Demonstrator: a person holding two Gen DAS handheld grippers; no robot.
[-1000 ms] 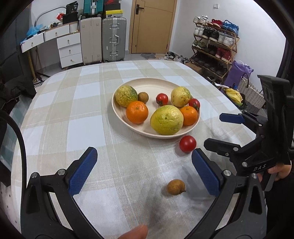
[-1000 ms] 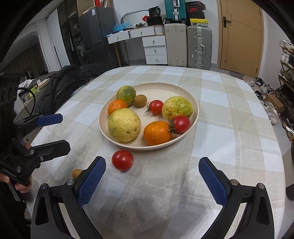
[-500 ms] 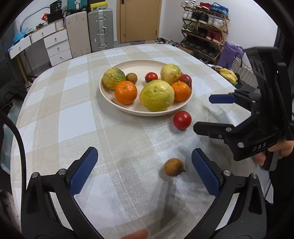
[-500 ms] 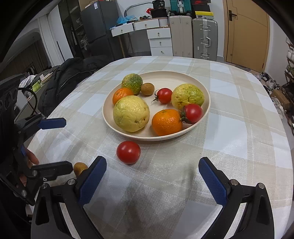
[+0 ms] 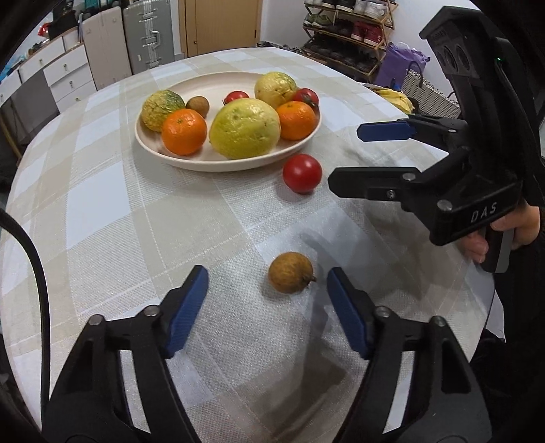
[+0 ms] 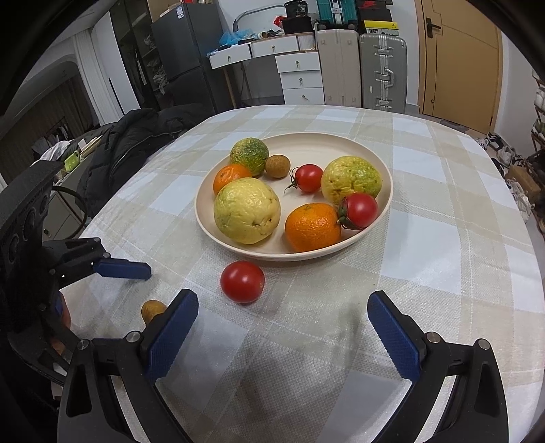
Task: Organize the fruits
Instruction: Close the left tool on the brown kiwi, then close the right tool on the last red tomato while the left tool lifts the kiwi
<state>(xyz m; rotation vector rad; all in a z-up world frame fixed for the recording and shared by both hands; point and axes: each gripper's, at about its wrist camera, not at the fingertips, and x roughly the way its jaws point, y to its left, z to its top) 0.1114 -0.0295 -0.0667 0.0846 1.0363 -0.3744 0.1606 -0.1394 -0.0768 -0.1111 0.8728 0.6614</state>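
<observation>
Checked beige-and-white cloth covers the round desk (image 6: pixel 425 272); behind it stand two suitcases (image 6: pixel 361 68), white drawers (image 6: pixel 299 75), a wooden door (image 6: pixel 460 61), and a shoe rack (image 5: pixel 344 30) off to one side; a dark jacket (image 6: pixel 126 150) lies past the desk's left edge in the right wrist view. Cream plate (image 6: pixel 374 150) sits mid-desk holding a big yellow citrus (image 6: pixel 247 211), a green-mottled citrus (image 6: pixel 249 155), a yellow-green citrus (image 6: pixel 351 179), two oranges (image 6: pixel 311 226), two tomatoes (image 6: pixel 308 177) with stems, and one small brown fruit (image 6: pixel 277 166) beside the mottled citrus. Loose tomato (image 5: pixel 302 172) rests on the cloth just beside the plate's near rim, not touching it. Loose small brown fruit (image 5: pixel 290 272), longan-like, lies on the cloth nearer the desk edge, well apart from the plate. Left gripper (image 5: pixel 267 291) points down at it; its jaws have just been closing and stand part-spread with the brown fruit between the blue pads (image 5: pixel 189 306), closer to the right-hand pad, neither pad touching it. Right gripper (image 6: pixel 282 327) hovers above the cloth with jaws spread wide, nothing between them; loose tomato sits just ahead of its left-hand pad; in the left wrist view a hand (image 5: pixel 500 235) grips its handle, tips close to that tomato.
</observation>
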